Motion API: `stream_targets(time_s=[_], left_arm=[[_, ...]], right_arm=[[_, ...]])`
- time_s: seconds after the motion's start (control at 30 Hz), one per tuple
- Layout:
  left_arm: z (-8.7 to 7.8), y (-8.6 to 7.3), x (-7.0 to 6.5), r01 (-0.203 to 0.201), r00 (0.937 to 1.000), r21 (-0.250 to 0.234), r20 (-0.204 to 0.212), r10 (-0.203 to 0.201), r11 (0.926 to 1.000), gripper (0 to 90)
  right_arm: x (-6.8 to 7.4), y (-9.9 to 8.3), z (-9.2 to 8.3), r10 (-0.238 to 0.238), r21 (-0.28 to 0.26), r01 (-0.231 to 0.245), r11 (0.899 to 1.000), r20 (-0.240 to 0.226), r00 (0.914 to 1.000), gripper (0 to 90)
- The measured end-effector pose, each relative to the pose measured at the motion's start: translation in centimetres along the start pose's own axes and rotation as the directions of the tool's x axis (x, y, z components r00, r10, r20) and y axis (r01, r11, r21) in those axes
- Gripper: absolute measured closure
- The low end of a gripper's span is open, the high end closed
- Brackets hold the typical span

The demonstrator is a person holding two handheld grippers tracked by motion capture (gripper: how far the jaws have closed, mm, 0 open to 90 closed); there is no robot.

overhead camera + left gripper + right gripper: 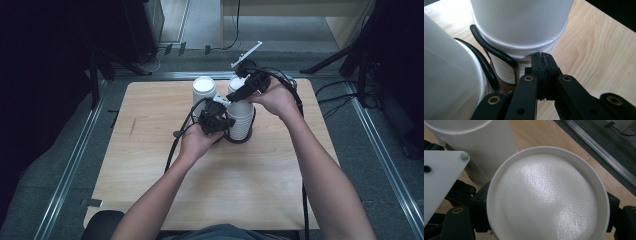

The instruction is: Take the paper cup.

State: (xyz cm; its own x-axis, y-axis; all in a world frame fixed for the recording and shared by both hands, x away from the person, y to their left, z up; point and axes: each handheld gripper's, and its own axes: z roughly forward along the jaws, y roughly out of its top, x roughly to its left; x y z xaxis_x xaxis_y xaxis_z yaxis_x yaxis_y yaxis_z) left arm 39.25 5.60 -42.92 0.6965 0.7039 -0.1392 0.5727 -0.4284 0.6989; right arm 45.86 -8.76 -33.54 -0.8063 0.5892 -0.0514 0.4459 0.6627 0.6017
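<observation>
On the wooden table (150, 165) a stack of upside-down white paper cups (241, 117) stands in a black wire holder (239, 140) near the middle, slightly toward the far side, with a second stack of cups (204, 90) just to its left and farther back. The right gripper (239, 93) comes in from the right and grasps the top cup (546, 195) of the stack, its jaws set on either side of the cup's wall just below the upturned base. The left gripper (216, 120) sits low against the near left side of the same stack; in the left gripper view its jaws are pressed together with their tips just under the rolled rim of a cup (524, 46), and nothing can be seen between them. The step in hand looks like peeling the top cup off the nested stack while the other gripper steadies what is below. The next move probably calls for a straight lift with the right gripper, perhaps with a slight twist, while the left holds the lower rims down so only one cup comes away. It is hard to tell whether the left tips actually touch the rim or only hover beside it. The cup hides the right gripper's fingertips, and the holder's base is mostly covered by the hands.
</observation>
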Motion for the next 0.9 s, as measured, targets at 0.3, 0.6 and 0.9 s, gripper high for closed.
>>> stream_targets(time_s=[0.3, 0.6, 0.9], left_arm=[[0.01, 0.01, -0.04, 0.001, 1.0, 0.0, -0.002, -0.001, 1.0, 89.7], [0.02, 0.02, -0.05, 0.006, 1.0, 0.0, 0.0, -0.006, 1.0, 89.6], [0.03, 0.02, -0.05, 0.008, 1.0, -0.001, 0.002, -0.008, 1.0, 89.3]], right_arm=[[0.07, 0.03, -0.04, -0.008, -0.003, 0.008, 1.0, 0.003, 1.0, 23.1], [0.24, 0.07, -0.08, 0.028, 0.0, -0.028, 1.0, 0.022, 0.9994, 23.4], [0.28, 0.16, -0.06, 0.033, 0.003, -0.033, 0.999, 0.024, 0.9992, 23.4]])
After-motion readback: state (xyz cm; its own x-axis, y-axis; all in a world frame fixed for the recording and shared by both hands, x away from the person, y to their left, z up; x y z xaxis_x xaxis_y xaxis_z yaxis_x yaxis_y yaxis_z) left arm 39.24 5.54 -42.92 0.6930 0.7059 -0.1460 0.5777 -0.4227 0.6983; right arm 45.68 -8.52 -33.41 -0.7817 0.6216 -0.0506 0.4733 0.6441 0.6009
